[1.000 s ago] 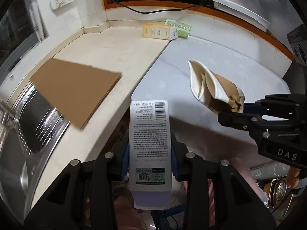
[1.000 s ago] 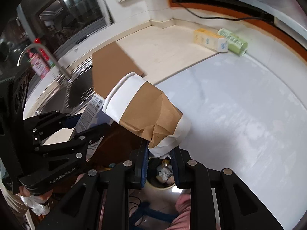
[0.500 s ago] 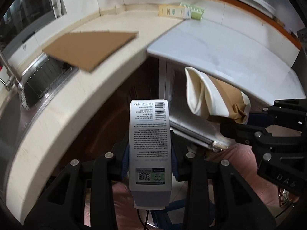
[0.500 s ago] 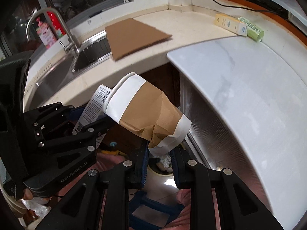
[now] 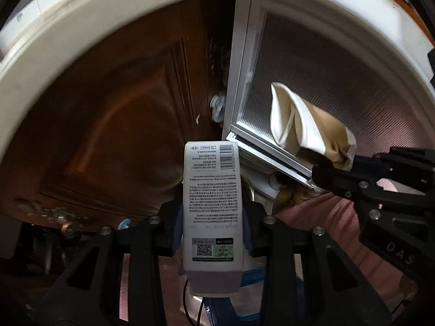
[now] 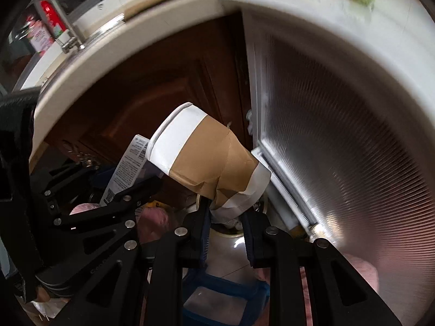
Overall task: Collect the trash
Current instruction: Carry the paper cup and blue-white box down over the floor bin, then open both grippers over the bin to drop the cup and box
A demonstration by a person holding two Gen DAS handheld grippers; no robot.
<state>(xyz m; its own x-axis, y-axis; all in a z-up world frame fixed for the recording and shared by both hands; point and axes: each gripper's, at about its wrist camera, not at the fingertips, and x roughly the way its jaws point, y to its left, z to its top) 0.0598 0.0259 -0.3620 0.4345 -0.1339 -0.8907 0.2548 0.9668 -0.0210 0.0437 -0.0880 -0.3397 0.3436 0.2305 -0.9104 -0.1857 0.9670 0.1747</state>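
Observation:
My left gripper (image 5: 211, 214) is shut on a white printed box (image 5: 211, 206), which stands upright between the fingers. The box also shows in the right wrist view (image 6: 127, 168). My right gripper (image 6: 227, 212) is shut on the crushed base of a white and brown paper cup (image 6: 206, 157); the cup also shows in the left wrist view (image 5: 304, 125). Both grippers are below the counter edge, side by side. A round trash bin (image 6: 233, 240) with trash inside lies just below the right gripper, mostly hidden.
A dark brown cabinet door (image 5: 114, 125) is ahead on the left and a ribbed glass door (image 5: 326, 87) on the right. The white counter edge (image 5: 81, 21) curves overhead. A tap (image 6: 68, 32) and a red bottle (image 6: 49, 19) stand above the counter.
Both grippers have dropped from above the counter to below its edge, still holding the box and the cup. The countertop has slid out of view and the cabinet doors fill the views.

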